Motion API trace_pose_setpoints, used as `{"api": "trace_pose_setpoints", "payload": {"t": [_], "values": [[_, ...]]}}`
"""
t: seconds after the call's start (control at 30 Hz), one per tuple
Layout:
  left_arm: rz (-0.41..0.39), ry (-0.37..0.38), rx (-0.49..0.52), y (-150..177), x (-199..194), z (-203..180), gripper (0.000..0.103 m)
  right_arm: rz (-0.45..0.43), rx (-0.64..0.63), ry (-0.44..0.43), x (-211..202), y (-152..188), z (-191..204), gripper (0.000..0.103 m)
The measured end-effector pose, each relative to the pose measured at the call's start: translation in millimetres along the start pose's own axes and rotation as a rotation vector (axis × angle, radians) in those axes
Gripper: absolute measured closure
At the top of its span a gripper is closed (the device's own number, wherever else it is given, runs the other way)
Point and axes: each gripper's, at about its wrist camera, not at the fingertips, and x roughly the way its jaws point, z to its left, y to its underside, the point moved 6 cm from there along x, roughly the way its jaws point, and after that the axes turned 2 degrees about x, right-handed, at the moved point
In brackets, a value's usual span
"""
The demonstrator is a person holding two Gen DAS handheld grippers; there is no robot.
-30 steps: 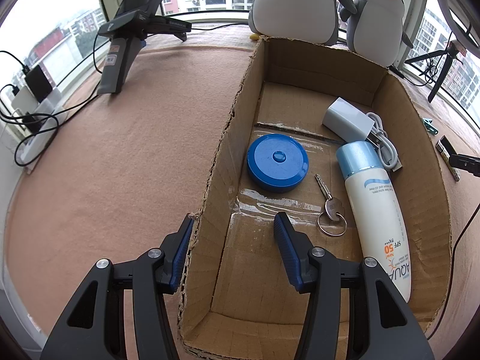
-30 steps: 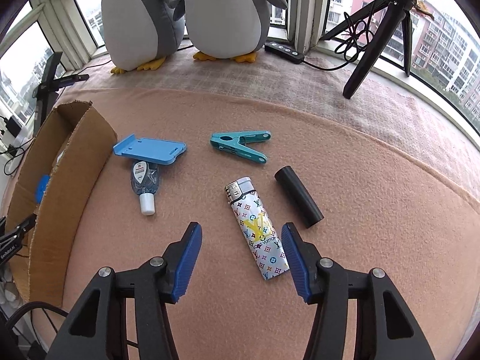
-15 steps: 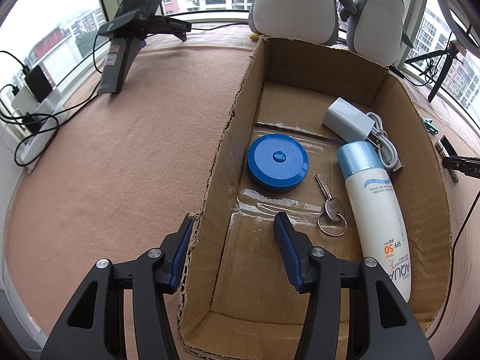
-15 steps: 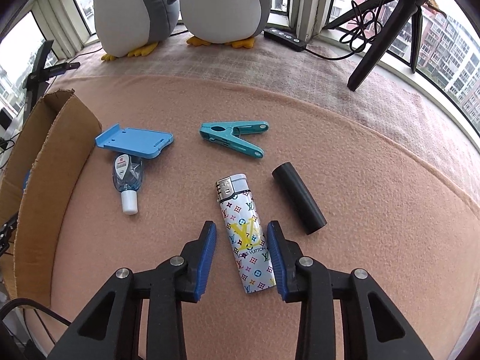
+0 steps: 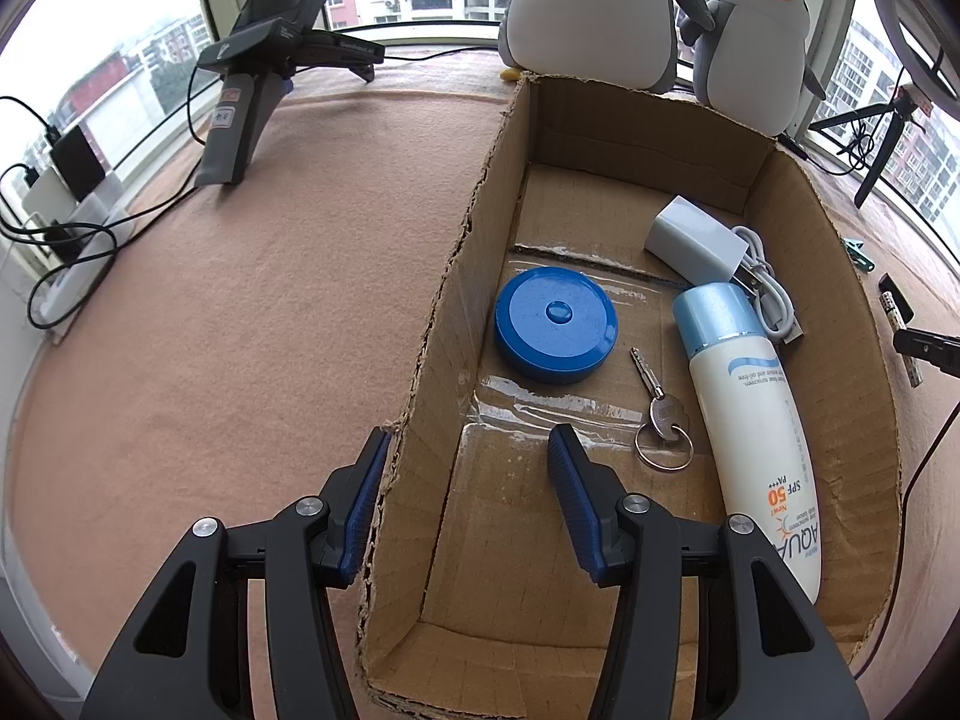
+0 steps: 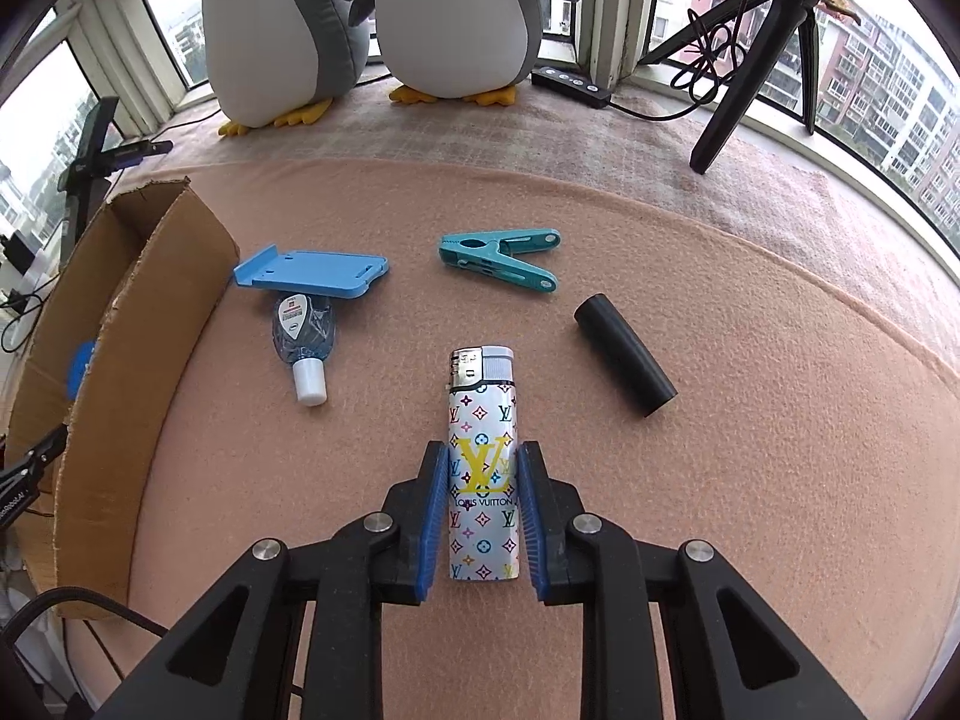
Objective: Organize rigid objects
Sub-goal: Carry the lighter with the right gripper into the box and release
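Observation:
My right gripper (image 6: 483, 459) is shut on the patterned white lighter (image 6: 482, 420), which lies on the pink cloth with its metal cap pointing away. Around it lie a black cylinder (image 6: 624, 355), a teal clothespin (image 6: 501, 258), a blue plastic stand (image 6: 309, 270) and a small blue bottle (image 6: 303, 339). My left gripper (image 5: 468, 459) stands open astride the left wall of the cardboard box (image 5: 444, 312). Inside the box lie a blue round case (image 5: 555, 324), a key on a ring (image 5: 660, 414), a sunscreen bottle (image 5: 750, 420) and a white charger with its cable (image 5: 696, 240).
Two plush penguins (image 6: 372, 18) sit at the back by the windows. A black tripod (image 6: 744, 54) and a power strip (image 6: 570, 84) stand at the back right. A phone stand (image 5: 258, 90) and cables (image 5: 60, 252) occupy the left of the cloth.
My right gripper moved forward over the lighter and closed its fingers on the lighter's sides. The left gripper has stayed still over the box wall.

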Motion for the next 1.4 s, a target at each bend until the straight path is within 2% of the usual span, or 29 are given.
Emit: {"api": "trace_pose_setpoints", "payload": {"t": [0.23,0.6,0.87,1.13,1.4], "values": [[0.000,0.003,-0.003,1,0,-1,0.051,-0.061,-0.021,-0.053,-35,1,33,0.082],[-0.001,0.004,-0.004,1,0,-2,0.051,-0.128,-0.147,-0.180,-77,-9,122,0.082],[-0.002,0.008,-0.007,2,0,-3,0.051,-0.117,-0.225,-0.237,-68,-19,180,0.082],[-0.003,0.008,-0.007,2,0,-4,0.051,-0.087,-0.247,-0.275,-44,-25,222,0.082],[-0.003,0.009,-0.007,2,0,-3,0.051,-0.057,-0.261,-0.278,-24,-28,244,0.082]]}}
